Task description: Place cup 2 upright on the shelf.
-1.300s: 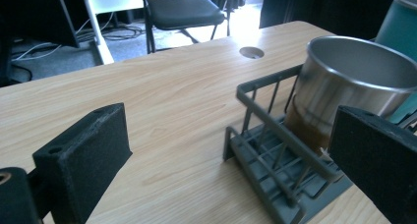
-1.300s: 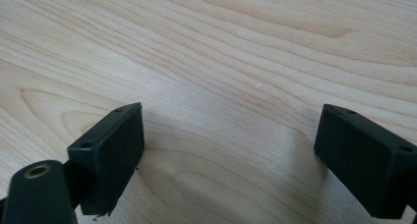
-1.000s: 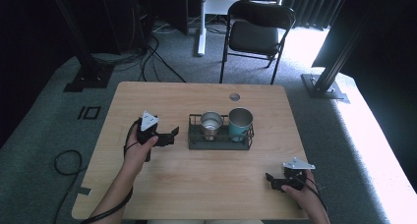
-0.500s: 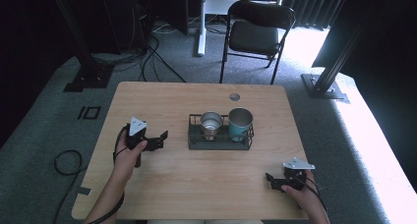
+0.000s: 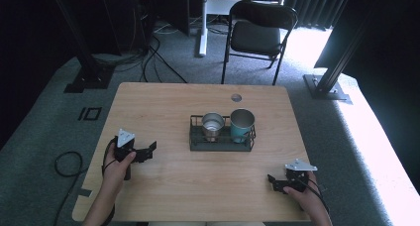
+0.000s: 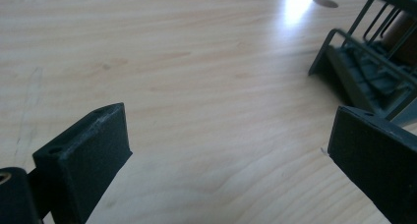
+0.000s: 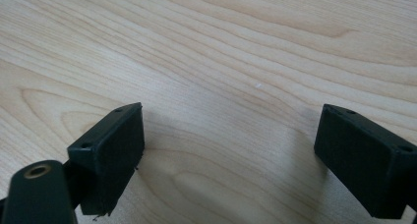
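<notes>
Left claw (image 5: 148, 150): your jaws stand wide with nothing between them; bare counter (image 5: 163, 107) lies ahead, right up to the rack.
Right claw (image 5: 274, 180): jaws apart over bare wood near the right near corner; you have free room to the left and far side.
Middle obstacle: the wire rack (image 5: 221, 141) sits at the counter's centre, well apart from both claws.
Standing in the rack: a steel cup (image 5: 213, 124) on the left and a teal cup (image 5: 242, 124) on the right, side by side, rising above its rail.
Far strip: open behind the rack, save a small round hole (image 5: 236, 97).
Near strip: open between your two hands.
</notes>
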The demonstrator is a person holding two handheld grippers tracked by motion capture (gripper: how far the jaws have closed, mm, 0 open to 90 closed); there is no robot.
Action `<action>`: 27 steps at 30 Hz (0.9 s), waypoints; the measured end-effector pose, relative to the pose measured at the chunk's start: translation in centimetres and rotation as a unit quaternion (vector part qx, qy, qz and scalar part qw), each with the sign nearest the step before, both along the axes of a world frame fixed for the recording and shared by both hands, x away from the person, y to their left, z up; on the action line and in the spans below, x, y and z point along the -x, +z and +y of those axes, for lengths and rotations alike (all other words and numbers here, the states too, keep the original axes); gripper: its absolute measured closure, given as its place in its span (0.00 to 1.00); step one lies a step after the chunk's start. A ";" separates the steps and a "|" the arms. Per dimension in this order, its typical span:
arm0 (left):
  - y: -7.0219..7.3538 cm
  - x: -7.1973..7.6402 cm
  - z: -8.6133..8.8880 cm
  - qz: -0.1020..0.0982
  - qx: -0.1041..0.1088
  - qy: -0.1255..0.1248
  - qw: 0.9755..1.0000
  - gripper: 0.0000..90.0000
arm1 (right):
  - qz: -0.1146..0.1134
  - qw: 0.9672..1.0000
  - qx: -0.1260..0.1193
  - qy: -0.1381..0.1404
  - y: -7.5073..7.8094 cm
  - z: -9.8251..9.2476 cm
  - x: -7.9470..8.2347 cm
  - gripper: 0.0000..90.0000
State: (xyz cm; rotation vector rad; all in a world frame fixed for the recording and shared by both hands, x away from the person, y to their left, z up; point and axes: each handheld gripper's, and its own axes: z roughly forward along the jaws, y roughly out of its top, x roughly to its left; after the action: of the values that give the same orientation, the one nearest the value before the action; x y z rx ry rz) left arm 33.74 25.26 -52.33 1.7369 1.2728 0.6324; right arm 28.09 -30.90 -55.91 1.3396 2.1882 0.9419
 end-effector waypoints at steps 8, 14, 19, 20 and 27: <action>-1.2 1.3 1.4 0.021 0.002 0.020 1.000 0.03 | 0.000 1.000 0.000 0.000 0.0 0.0 0.0 0.12; -1.7 1.9 1.8 0.035 0.000 0.029 0.999 0.03 | 0.000 1.000 0.000 0.001 0.0 0.0 0.0 0.12; -2.4 2.5 2.5 0.043 -0.012 0.043 0.998 0.03 | -0.001 1.000 0.000 0.003 0.0 0.0 0.0 0.12; -2.5 2.6 2.6 0.045 -0.010 0.044 0.998 0.03 | -0.001 1.000 0.000 0.003 0.0 0.0 0.0 0.12; -2.9 3.4 3.4 0.060 -0.002 0.063 0.996 0.03 | -0.001 1.000 0.001 0.004 0.0 0.0 0.0 0.12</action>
State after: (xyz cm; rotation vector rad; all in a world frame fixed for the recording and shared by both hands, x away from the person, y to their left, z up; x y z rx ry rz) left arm 30.33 28.61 -55.27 1.7298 1.4756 0.6099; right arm 28.09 -30.89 -55.92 1.3293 2.1943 0.9437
